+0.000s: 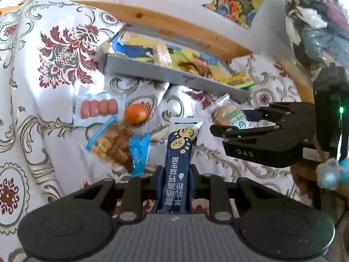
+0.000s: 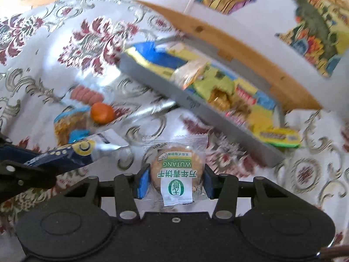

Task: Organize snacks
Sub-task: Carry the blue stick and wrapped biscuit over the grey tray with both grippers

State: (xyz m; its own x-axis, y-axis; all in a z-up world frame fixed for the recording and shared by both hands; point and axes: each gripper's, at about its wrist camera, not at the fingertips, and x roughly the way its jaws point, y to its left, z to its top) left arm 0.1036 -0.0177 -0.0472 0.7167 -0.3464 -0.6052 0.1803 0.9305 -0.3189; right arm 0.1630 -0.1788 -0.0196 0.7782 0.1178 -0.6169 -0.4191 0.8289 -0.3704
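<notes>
A grey tray [image 1: 174, 77] lies on the flowered tablecloth [image 1: 43, 54] near the wooden table edge, and it is full of snack packets in yellow, blue and green, with a clear bag of something pale and a gold-wrapped sweet among them; one yellow-green packet [image 1: 238, 80] hangs over its right end. The left gripper [image 1: 174, 172] is closed narrowly on a long dark blue sachet [image 1: 182, 152] with yellow circles and white print, which stands up between its fingers above the cloth. The right gripper [image 2: 174, 179] clamps a round biscuit [image 2: 176, 170] in a clear wrapper with a green and white label, held in front of the tray. Loose on the cloth to the left lie a pack of sausages [image 1: 99, 109], an orange sweet [image 1: 136, 113] and a bag of brown pieces [image 1: 115, 146]
</notes>
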